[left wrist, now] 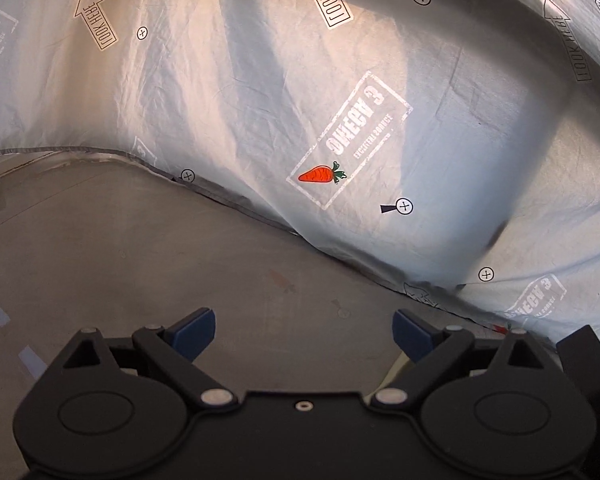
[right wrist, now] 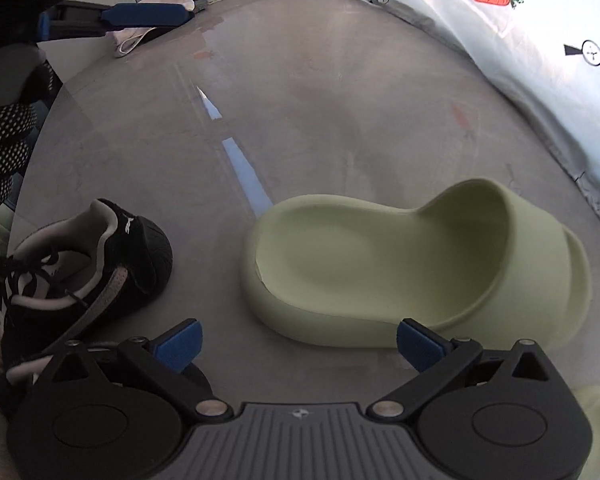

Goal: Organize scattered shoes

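On the smooth grey floor (right wrist: 340,128), just ahead of the right gripper (right wrist: 298,342) with jaws wide and empty, lies a moulded pale-green foam slide (right wrist: 412,272), a laced black sneaker (right wrist: 100,272) well left, half cut off; the left gripper (left wrist: 304,338) gapes empty toward a crinkled printed sheet (left wrist: 300,100).

Grey floor (left wrist: 140,248) w/ pale blue tape strip (right wrist: 246,178); printed white sheet (left wrist: 300,92) from 9 to 3 o'clock, orange carrot logo (left wrist: 320,174) on it
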{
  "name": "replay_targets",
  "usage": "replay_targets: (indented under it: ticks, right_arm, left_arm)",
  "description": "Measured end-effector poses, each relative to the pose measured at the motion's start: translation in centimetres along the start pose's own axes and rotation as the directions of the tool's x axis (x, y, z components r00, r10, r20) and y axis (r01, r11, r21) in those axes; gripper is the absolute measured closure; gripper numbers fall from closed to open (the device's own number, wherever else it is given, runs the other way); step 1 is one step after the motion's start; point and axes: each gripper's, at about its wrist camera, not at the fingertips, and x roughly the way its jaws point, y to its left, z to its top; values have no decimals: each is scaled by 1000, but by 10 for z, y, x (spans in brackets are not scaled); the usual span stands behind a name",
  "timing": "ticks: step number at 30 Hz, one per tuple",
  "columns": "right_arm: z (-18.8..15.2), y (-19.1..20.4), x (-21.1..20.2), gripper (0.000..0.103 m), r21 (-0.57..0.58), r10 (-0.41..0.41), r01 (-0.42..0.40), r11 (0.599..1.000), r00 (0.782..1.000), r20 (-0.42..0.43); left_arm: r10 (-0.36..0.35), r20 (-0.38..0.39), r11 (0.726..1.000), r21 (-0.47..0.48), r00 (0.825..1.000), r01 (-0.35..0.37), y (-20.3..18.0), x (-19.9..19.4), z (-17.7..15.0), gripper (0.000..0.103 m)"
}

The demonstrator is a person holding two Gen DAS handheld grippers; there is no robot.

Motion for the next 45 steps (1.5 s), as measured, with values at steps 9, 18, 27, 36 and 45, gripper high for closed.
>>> replay_targets:
  ticks: [9, 18, 27, 36, 45]
  right_arm:
    - [52, -8, 5, 0, 48, -49, 40, 998, 980, 194]
    - [64, -51, -23, 0, -361, -241, 275, 891, 961, 135]
    - [68, -83, 7, 0, -551, -163, 135, 824, 987, -3]
    - [70, -73, 16, 0, -728, -153, 61, 683, 986, -61]
    - [76, -84, 16, 0, -470, -190, 150, 870, 981, -40]
  left_arm:
    - [10, -12, 999, -38, 1000, -10, 16, -3, 2, 7]
    - [-30, -19, 999, 25, 999, 30, 3, 4, -4, 7]
    - [-67, -55, 997, 30, 996, 68, -11, 10, -8, 7]
    - [-108, -63, 994, 9, 992, 109, -17, 11, -4, 7]
    - [-125, -82, 992, -41, 989, 122, -13, 12, -4, 7]
